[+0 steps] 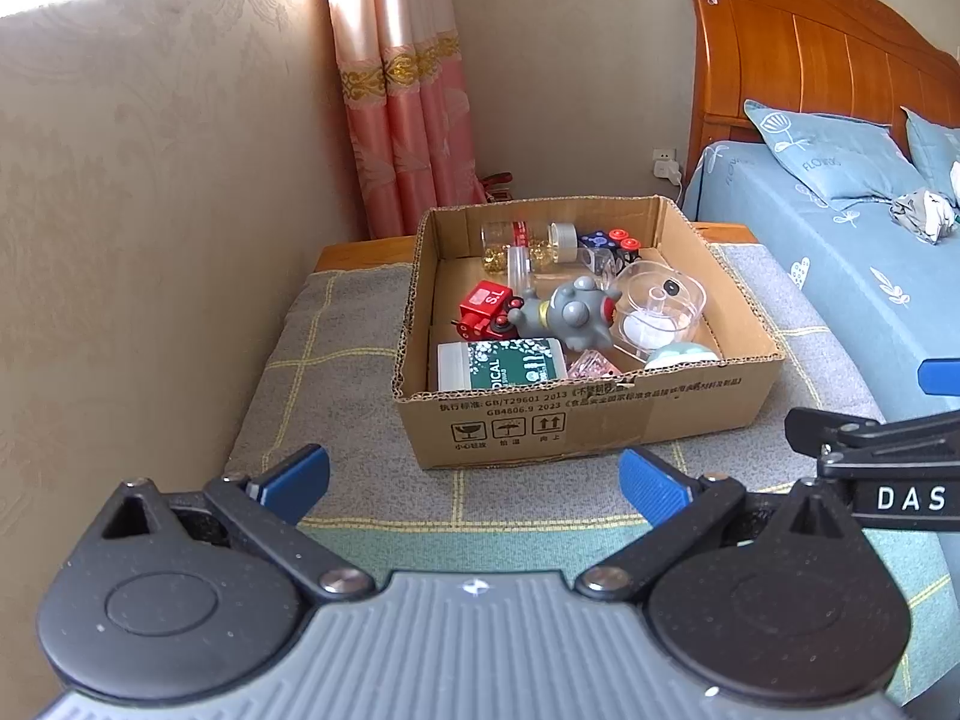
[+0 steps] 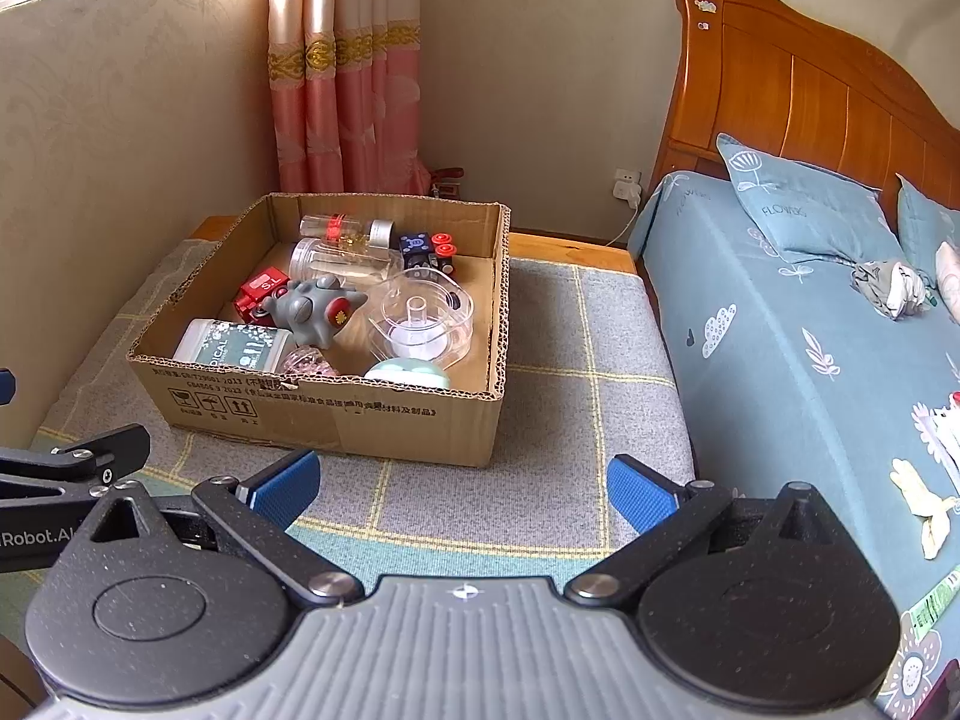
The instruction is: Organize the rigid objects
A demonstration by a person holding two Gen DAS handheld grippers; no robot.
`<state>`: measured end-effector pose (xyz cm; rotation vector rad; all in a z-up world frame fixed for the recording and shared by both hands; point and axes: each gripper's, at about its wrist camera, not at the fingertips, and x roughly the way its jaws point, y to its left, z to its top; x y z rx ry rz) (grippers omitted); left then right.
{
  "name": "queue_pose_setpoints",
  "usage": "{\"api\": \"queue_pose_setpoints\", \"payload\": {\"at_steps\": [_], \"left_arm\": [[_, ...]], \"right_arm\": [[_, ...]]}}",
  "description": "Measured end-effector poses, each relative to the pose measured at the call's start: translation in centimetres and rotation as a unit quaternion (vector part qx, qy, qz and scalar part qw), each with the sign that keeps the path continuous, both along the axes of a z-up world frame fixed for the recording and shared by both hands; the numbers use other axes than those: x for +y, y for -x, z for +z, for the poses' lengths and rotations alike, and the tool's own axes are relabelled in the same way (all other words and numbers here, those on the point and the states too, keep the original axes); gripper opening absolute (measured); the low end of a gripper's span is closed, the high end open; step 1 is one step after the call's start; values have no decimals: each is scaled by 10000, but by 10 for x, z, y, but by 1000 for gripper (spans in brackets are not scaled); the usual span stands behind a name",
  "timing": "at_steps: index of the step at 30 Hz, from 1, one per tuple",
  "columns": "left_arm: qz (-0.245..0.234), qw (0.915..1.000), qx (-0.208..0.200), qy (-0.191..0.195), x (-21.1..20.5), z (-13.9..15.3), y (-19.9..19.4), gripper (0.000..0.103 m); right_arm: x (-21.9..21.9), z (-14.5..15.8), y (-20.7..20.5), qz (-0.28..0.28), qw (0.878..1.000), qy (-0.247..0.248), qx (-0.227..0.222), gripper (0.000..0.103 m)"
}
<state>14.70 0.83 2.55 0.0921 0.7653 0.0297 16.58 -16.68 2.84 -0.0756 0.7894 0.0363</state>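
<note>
A cardboard box (image 1: 576, 426) (image 2: 336, 420) sits on a grey checked mat. Inside lie a grey toy figure (image 1: 570, 315) (image 2: 315, 309), a red toy (image 1: 483, 306) (image 2: 258, 291), a green-labelled white container (image 1: 501, 365) (image 2: 231, 348), clear jars (image 1: 528, 243) (image 2: 342, 240), a clear plastic tub (image 1: 660, 306) (image 2: 420, 315), dark dice (image 1: 606, 240) (image 2: 420, 246) and a pale green lid (image 1: 681, 355) (image 2: 408, 373). My left gripper (image 1: 474, 483) is open, short of the box front, holding nothing. My right gripper (image 2: 462, 483) is open too, near the box's front right corner, also empty.
The grey mat (image 1: 336, 372) (image 2: 576, 360) covers a low wooden table against a beige wall. A bed with blue sheets (image 2: 810, 348) and pillows stands on the right, its wooden headboard (image 2: 810, 96) behind. Pink curtains (image 1: 402, 120) hang at the back. The other gripper's black arm (image 1: 876, 450) shows at right.
</note>
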Motion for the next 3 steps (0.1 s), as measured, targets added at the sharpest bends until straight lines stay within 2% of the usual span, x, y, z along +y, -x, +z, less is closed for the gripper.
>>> {"api": "queue_pose_setpoints", "payload": {"at_steps": [3], "left_arm": [[-2,10000,-3,0,0,0,0,102]], "right_arm": [[-1,1,0,-5,10000,-11,-16,103]]}}
